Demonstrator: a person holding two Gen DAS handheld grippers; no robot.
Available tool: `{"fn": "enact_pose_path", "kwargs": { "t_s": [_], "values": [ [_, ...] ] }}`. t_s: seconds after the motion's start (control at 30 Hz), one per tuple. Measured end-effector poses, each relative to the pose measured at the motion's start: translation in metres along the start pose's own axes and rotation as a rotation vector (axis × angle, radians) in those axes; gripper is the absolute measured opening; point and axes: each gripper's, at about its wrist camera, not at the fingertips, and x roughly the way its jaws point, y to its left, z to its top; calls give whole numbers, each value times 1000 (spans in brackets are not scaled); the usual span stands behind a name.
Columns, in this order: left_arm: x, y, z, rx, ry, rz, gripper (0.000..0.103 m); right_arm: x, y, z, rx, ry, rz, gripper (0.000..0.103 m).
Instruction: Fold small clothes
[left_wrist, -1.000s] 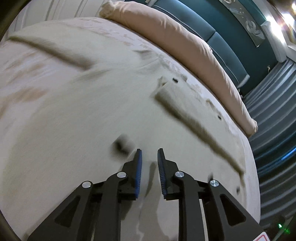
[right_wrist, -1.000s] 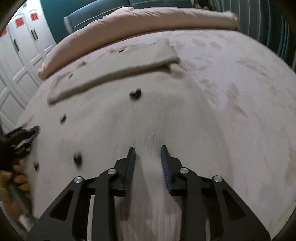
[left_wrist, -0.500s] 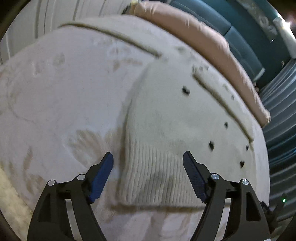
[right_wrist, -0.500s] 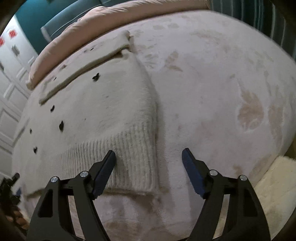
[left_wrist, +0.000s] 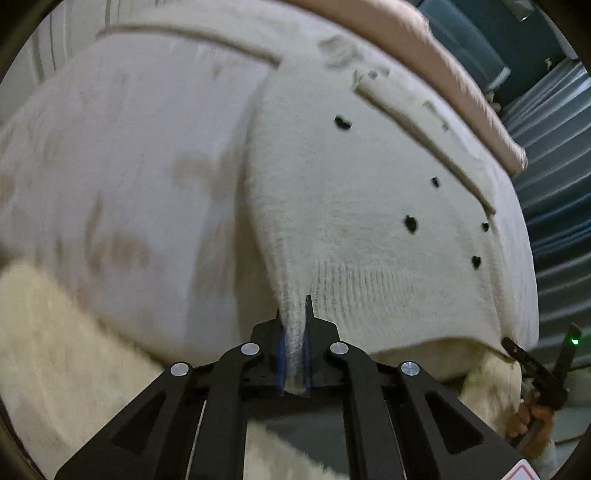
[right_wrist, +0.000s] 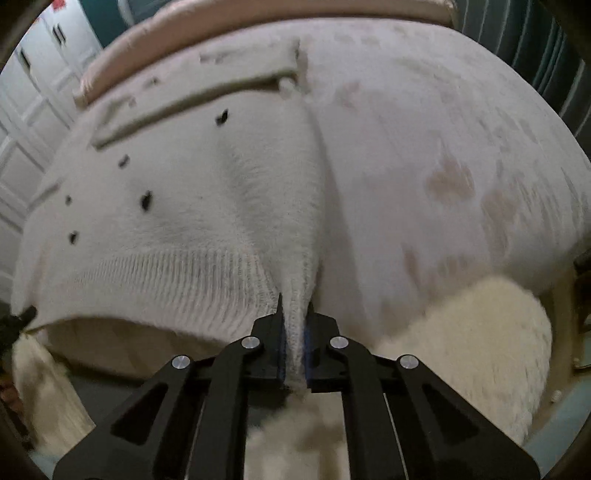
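A cream knit sweater (left_wrist: 354, 206) with small black spots and a ribbed hem lies on a pale fuzzy bed cover (left_wrist: 129, 155). My left gripper (left_wrist: 293, 314) is shut on the hem's left corner, which is pinched up between the blue pads. In the right wrist view the same sweater (right_wrist: 207, 206) lies spread out, and my right gripper (right_wrist: 295, 306) is shut on the hem's right corner. The hem sags between the two grippers, lifted off the bed edge. The right gripper (left_wrist: 535, 365) shows at the far right of the left wrist view.
A pink pillow (left_wrist: 443, 66) lies along the head of the bed, with a teal headboard (left_wrist: 469, 40) behind it. A fluffy cream rug (right_wrist: 472, 339) lies on the floor below the bed edge. White cabinet doors (right_wrist: 33, 74) stand at the far left.
Both grippers were open around the hem's corners half a second ago. Now both have shut on the hem and pulled it up and back off the bed edge.
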Motion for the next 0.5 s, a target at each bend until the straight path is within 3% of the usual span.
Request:
{"fn": "enact_pose_path", "kwargs": {
  "t_s": [0.1, 0.17, 0.2, 0.23, 0.27, 0.37, 0.4, 0.5],
  "values": [
    [-16, 10, 13, -68, -86, -50, 13, -8, 11, 11, 4, -62, 8, 13],
    [-40, 19, 47, -100, -236, -46, 18, -14, 23, 29, 11, -112, 16, 24],
    [-48, 24, 67, -100, -302, -33, 27, -16, 34, 43, 4, -142, 35, 28],
    [-57, 31, 97, -105, -370, 7, 53, -17, 42, 51, -4, -159, 55, 34],
    [-62, 40, 124, -120, -428, 47, 60, -17, 53, 59, -19, -173, 84, 39],
    [-62, 73, 201, -151, -511, 109, 62, -6, 86, 71, -56, -163, 130, 42],
    [-57, 85, 226, -167, -517, 116, 62, -2, 94, 72, -64, -153, 143, 43],
    [-32, 125, 296, -240, -515, 232, 63, 9, 122, 66, -86, -109, 169, 44]
  ]
}}
